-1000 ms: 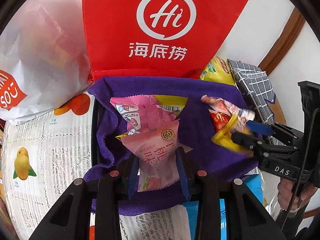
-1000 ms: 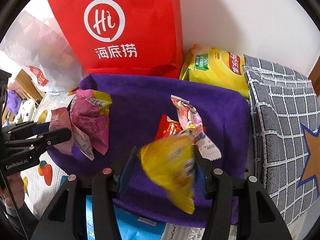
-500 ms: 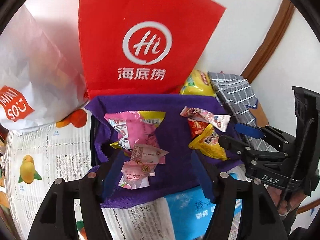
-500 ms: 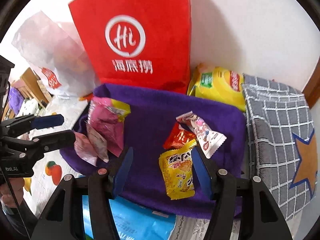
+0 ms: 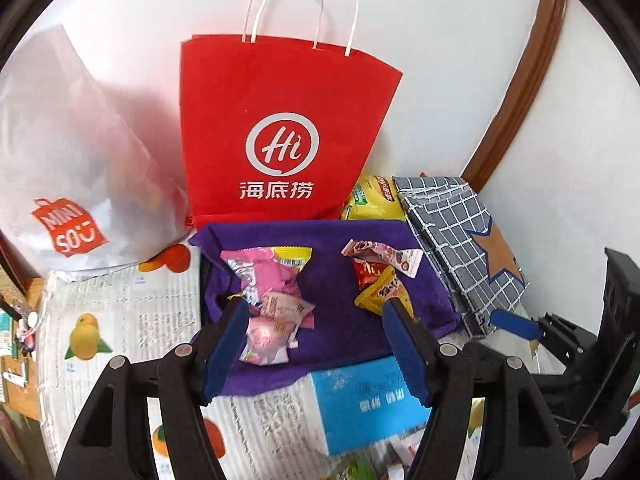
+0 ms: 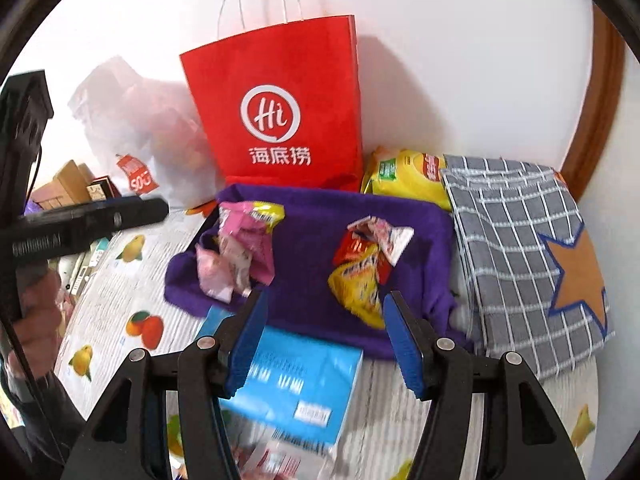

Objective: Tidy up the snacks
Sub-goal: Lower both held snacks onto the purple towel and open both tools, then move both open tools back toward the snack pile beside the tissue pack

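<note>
Backing off with jaws spread and empty: left gripper point(image 5: 314, 320) has dropped the pink packet point(image 5: 266, 338), right gripper point(image 6: 326, 312) the yellow packet point(image 6: 356, 284), both now lying sorted on the purple towel point(image 5: 336, 320).

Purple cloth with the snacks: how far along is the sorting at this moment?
Done: two groups lie apart on the purple cloth, pink packets on its left, red, white and yellow packets on its right. In hand: nothing; the left gripper and right gripper are both open and empty. Possibly left: the yellow chip bag behind the cloth and small packets, mostly hidden, near the blue box.
</note>
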Available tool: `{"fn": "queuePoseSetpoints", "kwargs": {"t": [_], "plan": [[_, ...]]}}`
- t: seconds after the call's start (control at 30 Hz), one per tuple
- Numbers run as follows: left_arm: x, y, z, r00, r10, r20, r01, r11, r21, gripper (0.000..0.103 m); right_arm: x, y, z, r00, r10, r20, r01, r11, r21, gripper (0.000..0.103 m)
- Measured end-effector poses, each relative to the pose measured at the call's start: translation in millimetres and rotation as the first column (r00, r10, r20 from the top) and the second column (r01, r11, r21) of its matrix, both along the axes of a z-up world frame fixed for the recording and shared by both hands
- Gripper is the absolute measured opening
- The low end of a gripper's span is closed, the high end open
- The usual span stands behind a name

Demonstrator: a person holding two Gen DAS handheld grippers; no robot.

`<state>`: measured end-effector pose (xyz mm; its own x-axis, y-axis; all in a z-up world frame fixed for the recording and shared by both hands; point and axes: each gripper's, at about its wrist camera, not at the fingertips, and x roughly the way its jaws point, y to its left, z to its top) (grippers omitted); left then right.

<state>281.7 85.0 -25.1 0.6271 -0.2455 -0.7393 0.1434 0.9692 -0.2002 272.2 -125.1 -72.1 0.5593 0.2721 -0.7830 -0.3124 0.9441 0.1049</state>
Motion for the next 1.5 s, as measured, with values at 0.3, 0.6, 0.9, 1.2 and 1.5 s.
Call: {"fn": "queuePoseSetpoints", "kwargs": {"t": [0.3,0.6,0.9,1.2,1.5], "plan": [[-49.0,13.5,-13.4,0.999,0.036,-0.027,-0.035,0.999,0.022,0.067,-46.0,-10.6,-34.7,0.996,-0.012,-0.089,0.012,1.0,-0.006,0.061],[-84.4,14.5,-40.9,0.995,0.054,-0.086,-0.052,0.998,0.035,0.067,-71.4,-7.7,-85.1,0.977,0.016,-0.213,-0.013,1.0,0.012,0.061],[-104.6,20.3,-51.1,0.991,0.076,-0.108,-0.072,0.996,0.045,0.067,-58.5,7.5,-112.8,0.968,0.002,-0.251,-0.02,0.997,-0.07,0.061],[-108.3,24.5,-57.5,0.988,0.087,-0.125,-0.084,0.996,0.032,0.067,-63.5,9.1,-121.2,0.965,0.026,-0.262,-0.051,0.995,-0.086,0.064],[-110.0,15.8,-66.2,0.987,0.075,-0.143,-0.07,0.997,0.038,0.067,-61.7,9.1,-132.6,0.962,0.048,-0.269,-0.067,0.996,-0.064,0.074]]}}
